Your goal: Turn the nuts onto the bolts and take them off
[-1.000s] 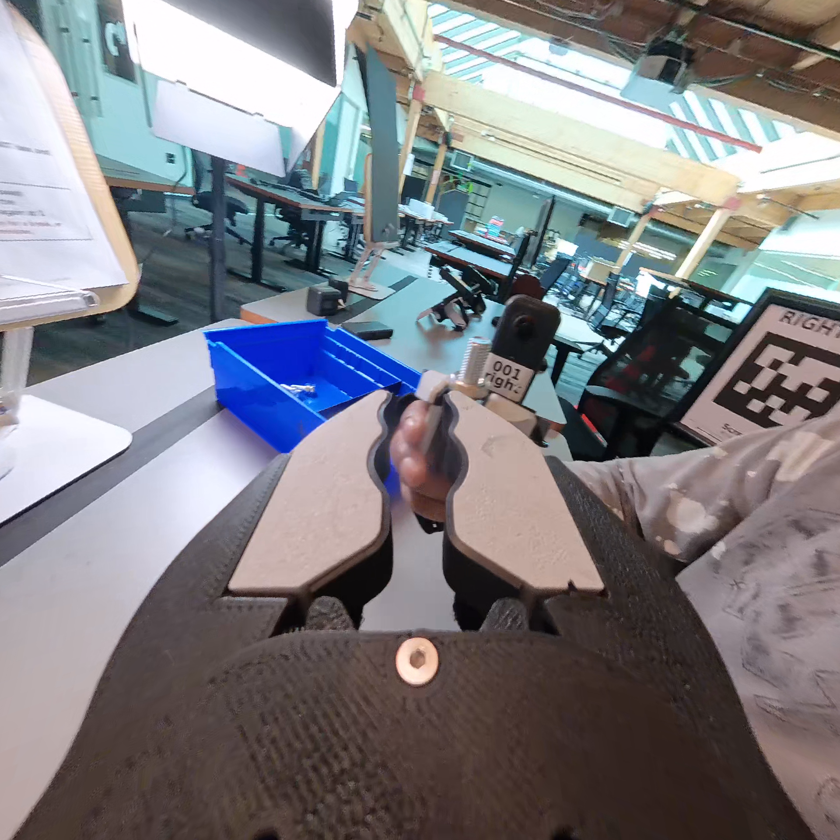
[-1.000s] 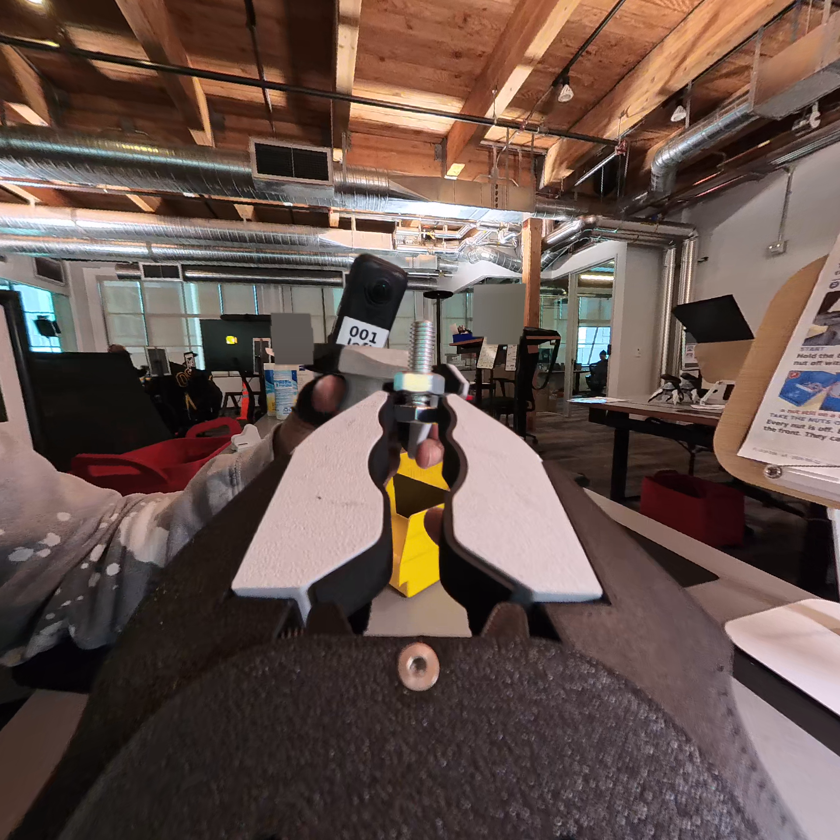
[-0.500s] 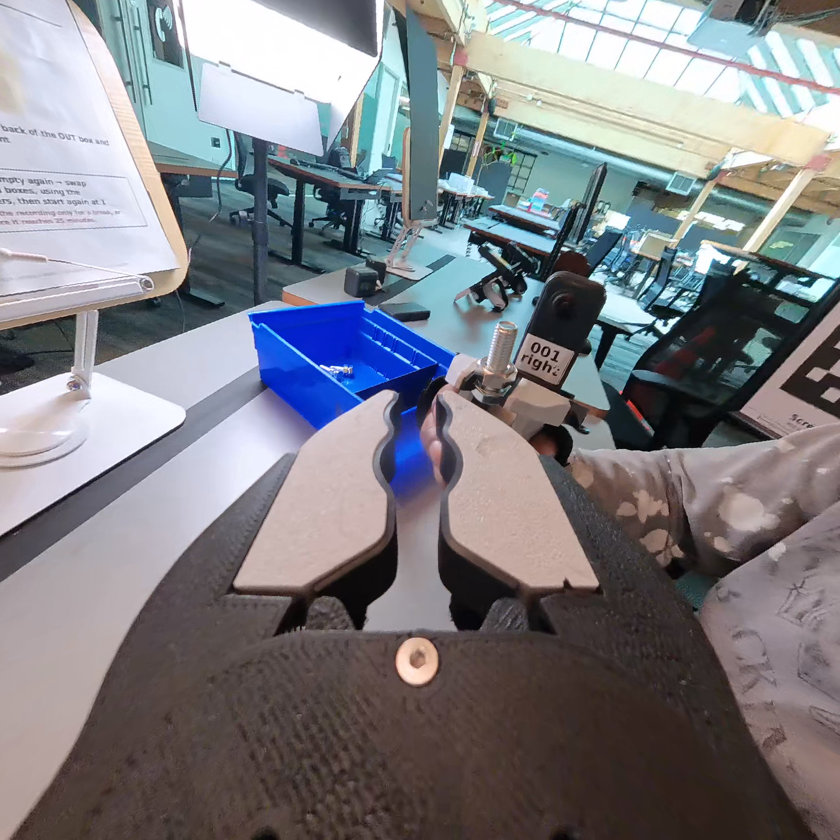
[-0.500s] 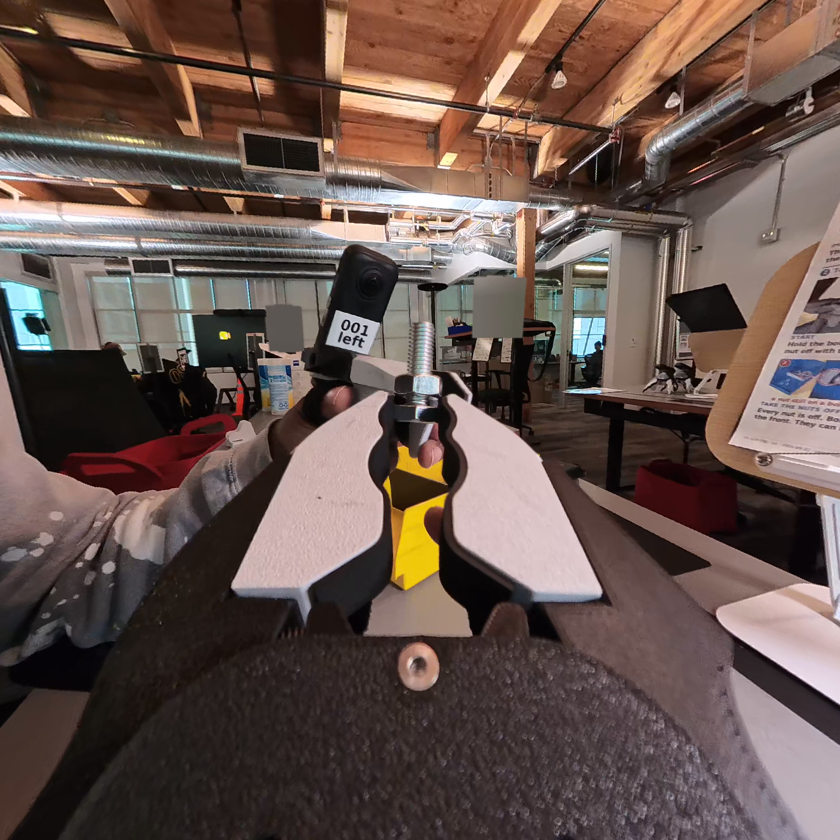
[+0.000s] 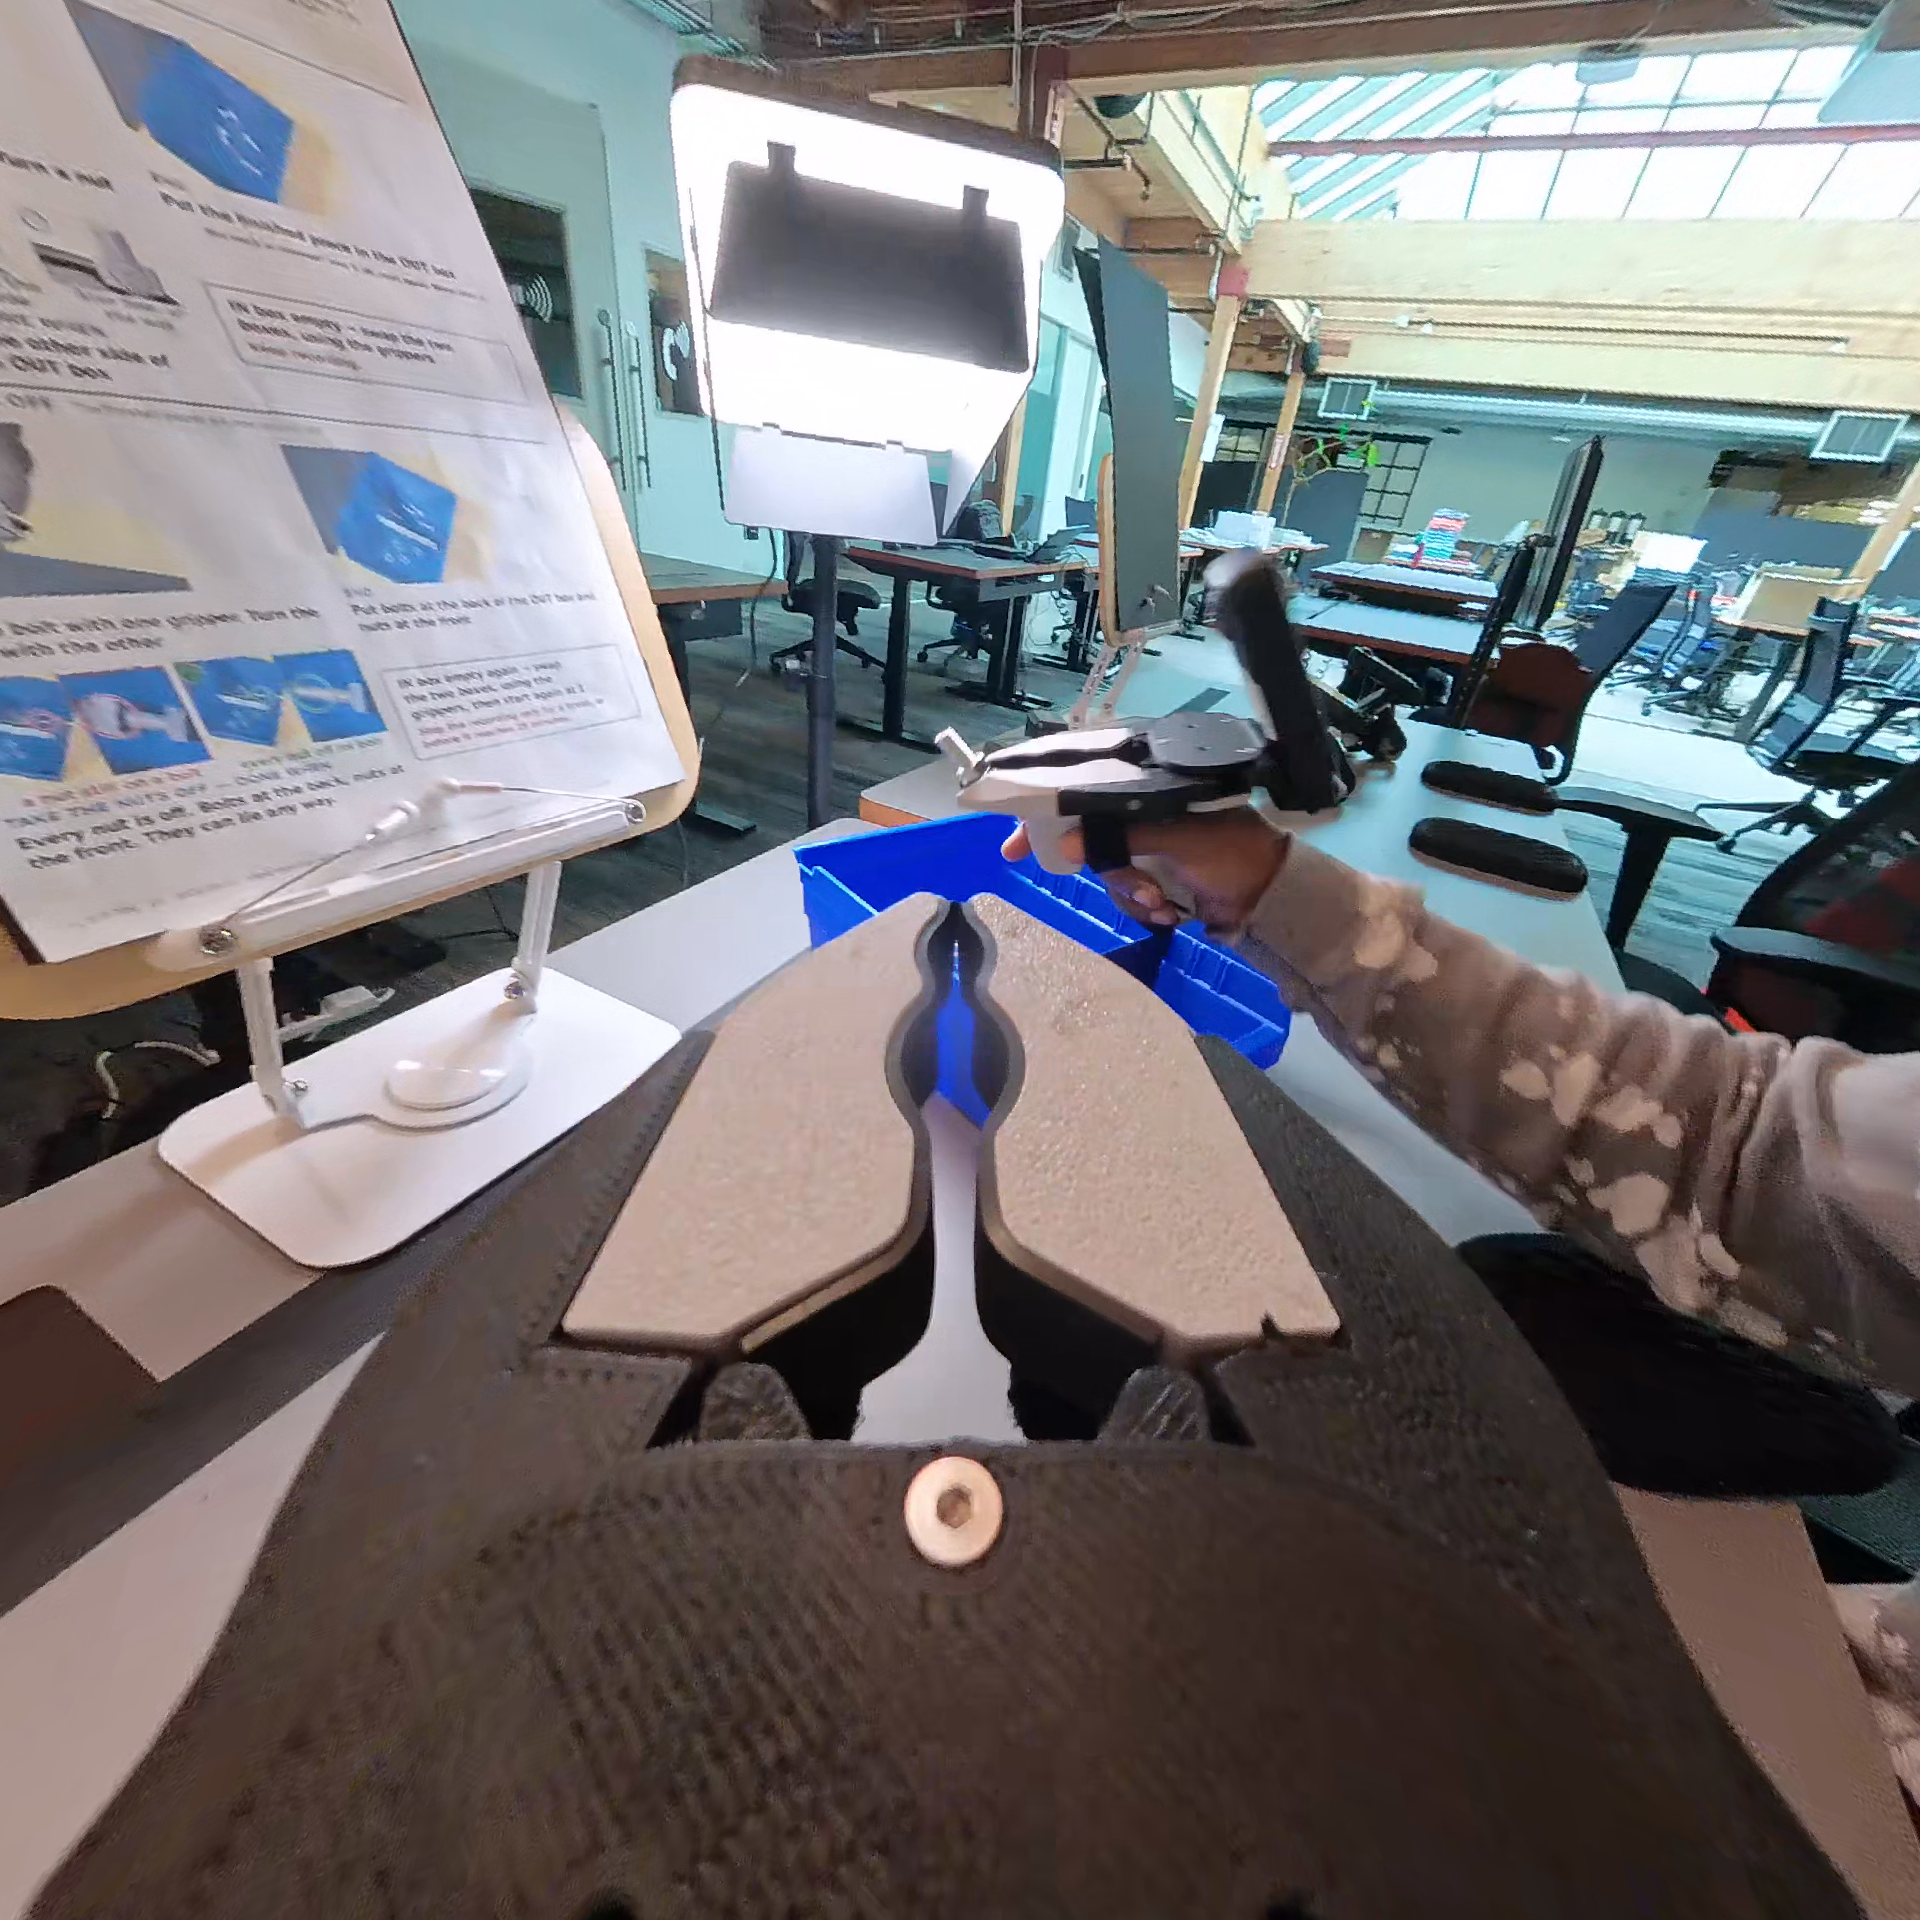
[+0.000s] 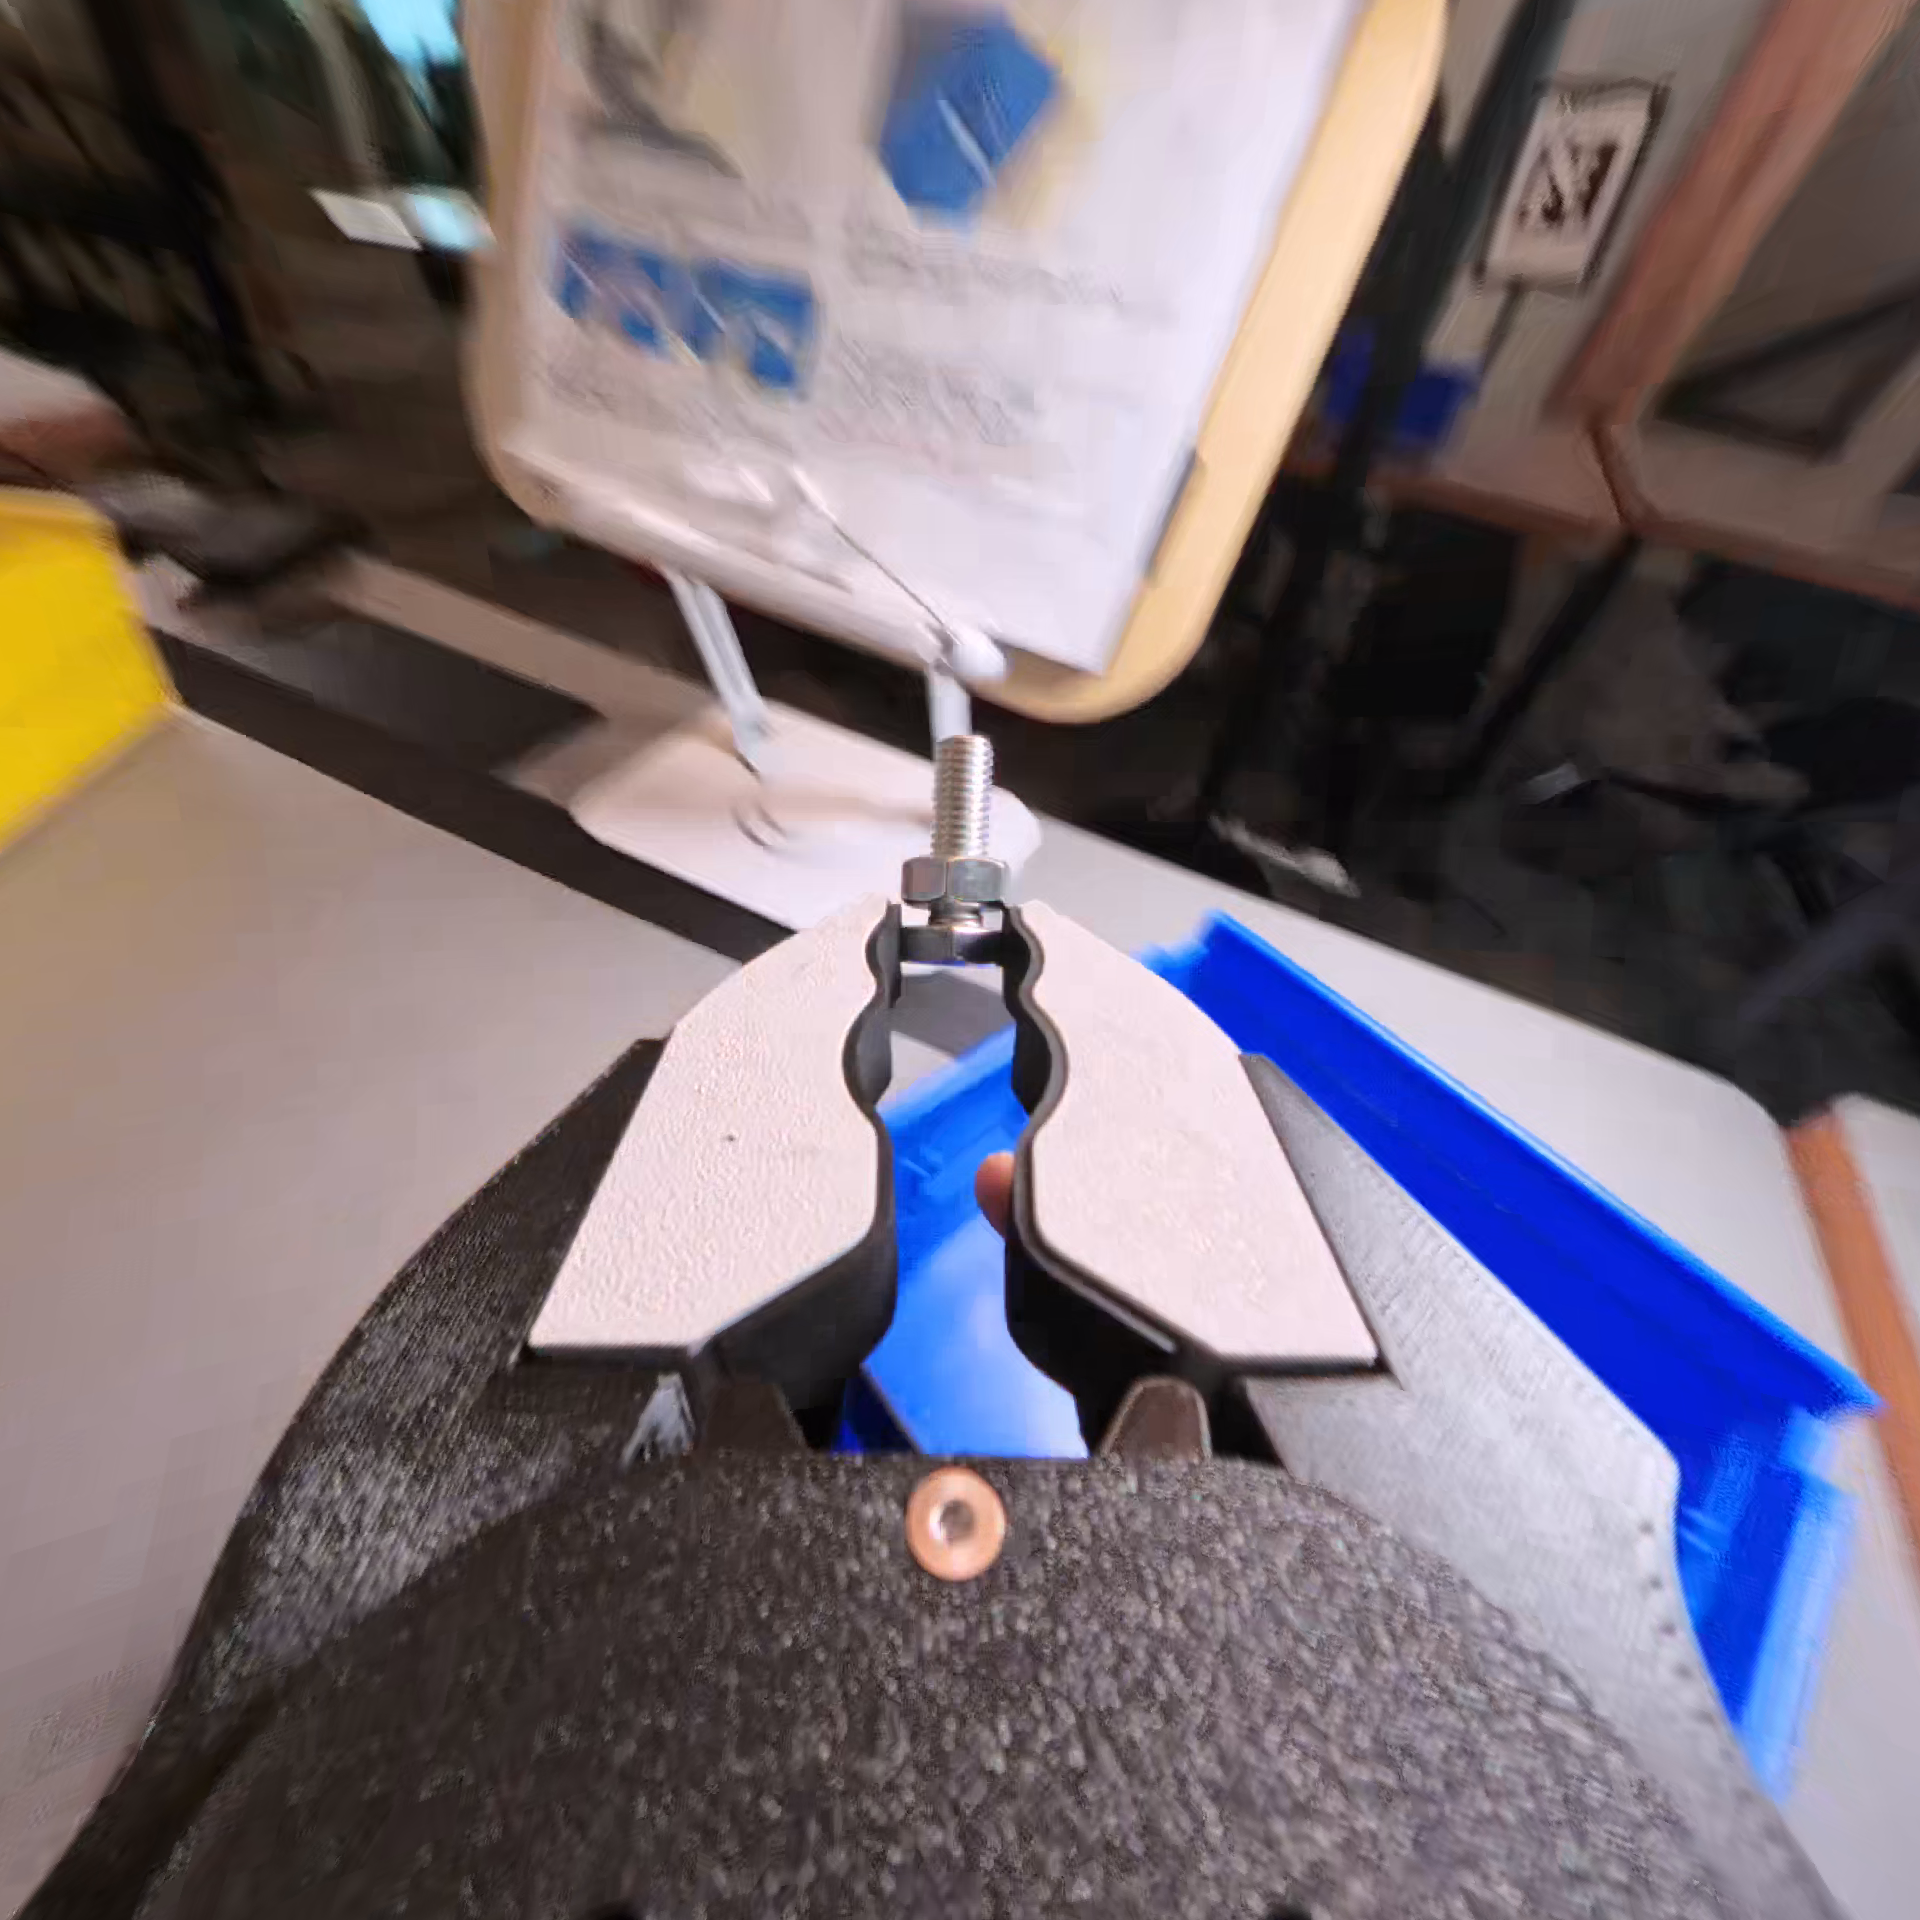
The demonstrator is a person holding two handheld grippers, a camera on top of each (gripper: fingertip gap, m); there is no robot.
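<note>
Bolt (image 6: 961,790) with nut (image 6: 954,879) pinched by head in right gripper (image 6: 951,935), over blue bin (image 6: 1455,1122). Left gripper (image 5: 954,914) nearly closed, empty. Lower gently, release inside bin.

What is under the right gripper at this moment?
Under the right gripper, which pinches the bolt with its nut, lies the blue bin. The gripper body covers most of the bin's inside, so its contents cannot be seen.

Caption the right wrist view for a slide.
Right tool shut on a silver threaded bolt carrying a hex nut, above a blue plastic bin.
</note>
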